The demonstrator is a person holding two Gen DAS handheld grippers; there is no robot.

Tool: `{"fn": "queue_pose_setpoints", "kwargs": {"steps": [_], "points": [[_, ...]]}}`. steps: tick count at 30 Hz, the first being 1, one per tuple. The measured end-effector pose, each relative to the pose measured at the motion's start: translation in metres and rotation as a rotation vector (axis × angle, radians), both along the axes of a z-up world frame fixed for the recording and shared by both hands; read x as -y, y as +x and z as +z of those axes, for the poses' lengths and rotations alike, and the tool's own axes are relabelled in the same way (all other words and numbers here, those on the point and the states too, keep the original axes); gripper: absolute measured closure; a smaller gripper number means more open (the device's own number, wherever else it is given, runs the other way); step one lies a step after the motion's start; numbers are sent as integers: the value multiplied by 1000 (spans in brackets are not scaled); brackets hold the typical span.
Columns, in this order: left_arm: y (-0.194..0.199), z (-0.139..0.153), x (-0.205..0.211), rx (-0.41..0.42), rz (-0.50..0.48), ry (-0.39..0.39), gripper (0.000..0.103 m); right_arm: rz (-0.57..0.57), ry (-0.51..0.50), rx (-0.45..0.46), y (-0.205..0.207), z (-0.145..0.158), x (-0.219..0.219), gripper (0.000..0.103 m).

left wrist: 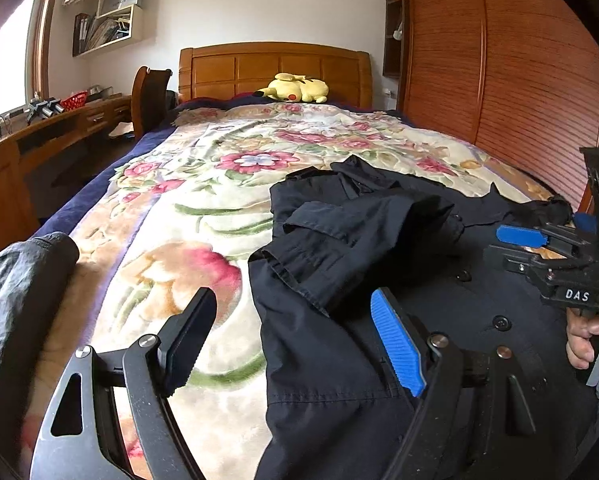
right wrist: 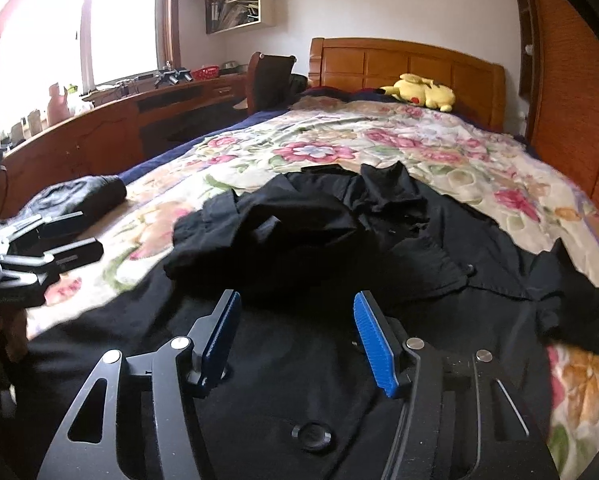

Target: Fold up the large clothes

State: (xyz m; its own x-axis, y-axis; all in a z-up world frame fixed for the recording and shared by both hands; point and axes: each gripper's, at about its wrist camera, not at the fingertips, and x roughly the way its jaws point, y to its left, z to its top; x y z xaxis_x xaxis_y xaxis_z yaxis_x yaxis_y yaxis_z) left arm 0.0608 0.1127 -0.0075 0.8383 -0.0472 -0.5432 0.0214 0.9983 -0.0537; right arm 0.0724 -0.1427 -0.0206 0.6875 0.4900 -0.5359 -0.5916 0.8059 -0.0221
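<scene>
The dark coat (left wrist: 379,280) is seen spread over the near part of the bed (left wrist: 187,184), towards its right edge, with one sleeve (left wrist: 339,232) already laid across the chest and the collar end bunched towards the headboard; the other sleeve (right wrist: 571,300) is left trailing out by the bed's right edge, and no lengthwise or crosswise fold of the body can be made out, so the task is judged to be at an early stage (most of the folding is still to be done). A second dark garment (left wrist: 19,280) is seen rolled at the bed's left edge, apart from the coat. The left gripper (left wrist: 295,340) is held with its jaws wide apart over the coat's left edge, nothing being pinched between them. The right gripper (right wrist: 295,336) is held above the buttoned front, its jaws partly open, and no cloth is seen gripped.
</scene>
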Motion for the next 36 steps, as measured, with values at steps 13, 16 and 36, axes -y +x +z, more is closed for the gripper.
{"fn": "queue_pose_setpoints", "kwargs": {"steps": [13, 16, 36], "points": [[-9, 12, -26, 25, 4, 1, 23, 38, -50, -21, 22, 23, -55, 42], [-12, 14, -27, 34, -1, 17, 23, 42, -63, -52, 32, 11, -66, 42], [-11, 10, -31, 30, 2, 10, 23, 70, -105, -128, 64, -22, -112, 77]]}}
